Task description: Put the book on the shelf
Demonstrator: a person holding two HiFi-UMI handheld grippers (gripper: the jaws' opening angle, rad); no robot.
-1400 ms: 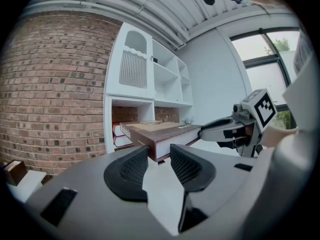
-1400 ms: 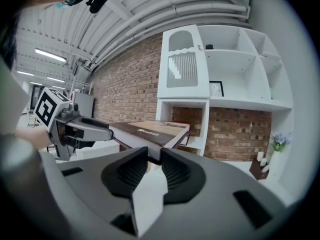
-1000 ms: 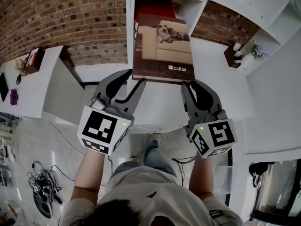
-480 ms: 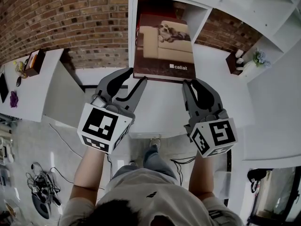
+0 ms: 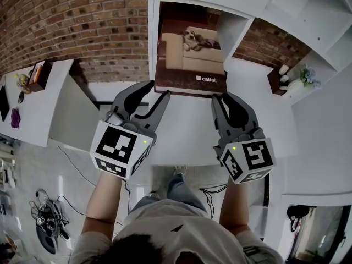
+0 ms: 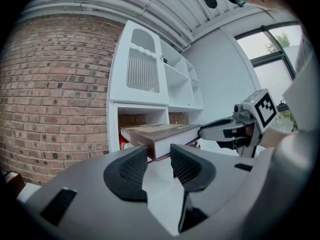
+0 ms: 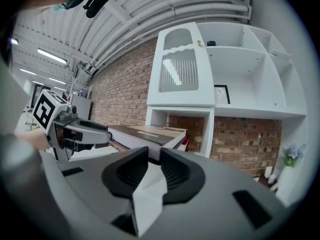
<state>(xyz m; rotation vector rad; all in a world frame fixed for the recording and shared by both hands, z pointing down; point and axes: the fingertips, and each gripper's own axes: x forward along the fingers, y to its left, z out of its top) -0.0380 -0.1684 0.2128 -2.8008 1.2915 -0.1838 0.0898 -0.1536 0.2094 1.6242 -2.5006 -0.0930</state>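
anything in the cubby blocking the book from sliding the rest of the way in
Nothing clearly blocks it. The brown sofa-cover book is partly inside the white shelf cubby; a red item seems to lie under it.

Wall: red-brown brick wall (image 5: 82, 26)
Floor: pale grey floor (image 5: 33, 164), tangled black cables (image 5: 52, 213)
Window: large dark-framed window (image 6: 272, 54), daylight
Ceiling: white ribbed ceiling (image 7: 150, 14), strip lights (image 7: 52, 56)

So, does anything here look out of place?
Only the book: it lies flat, roughly half inside an open compartment of the white shelf, with its near end jutting out.
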